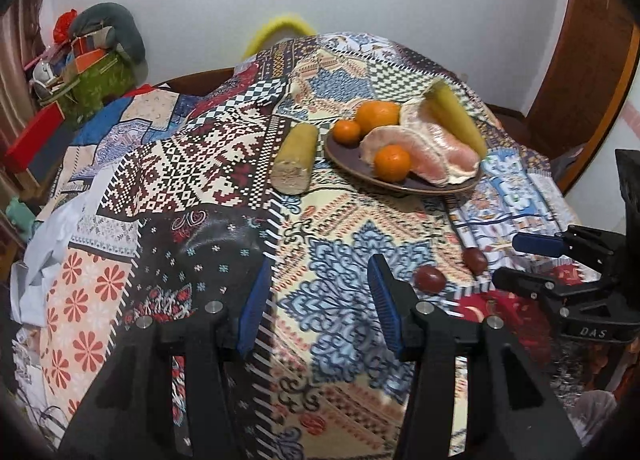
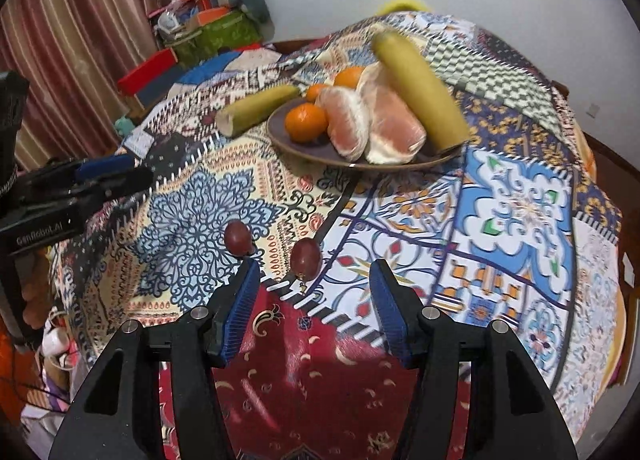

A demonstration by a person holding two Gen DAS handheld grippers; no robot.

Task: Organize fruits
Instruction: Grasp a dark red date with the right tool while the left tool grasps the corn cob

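A brown plate point(image 2: 304, 146) point(image 1: 344, 164) on the patchwork cloth holds three oranges point(image 2: 306, 121), two peeled pomelo pieces point(image 2: 396, 124) and a yellow-green cut stalk point(image 2: 424, 96) leaning across its rim. A second stalk point(image 2: 256, 108) point(image 1: 296, 152) lies on the cloth left of the plate. Two dark red grapes point(image 2: 306, 257) point(image 2: 239, 237) lie on the cloth just ahead of my right gripper point(image 2: 314, 276), which is open and empty. My left gripper point(image 1: 320, 272) is open and empty above the cloth; the grapes point(image 1: 430, 279) point(image 1: 475, 260) lie to its right.
The cloth covers a round wooden table point(image 1: 192, 78) near a white wall. A green box of clutter point(image 1: 96, 84) and a red box point(image 1: 36, 136) stand at the far left. A yellow fuzzy item point(image 1: 280, 26) peeks up behind the table.
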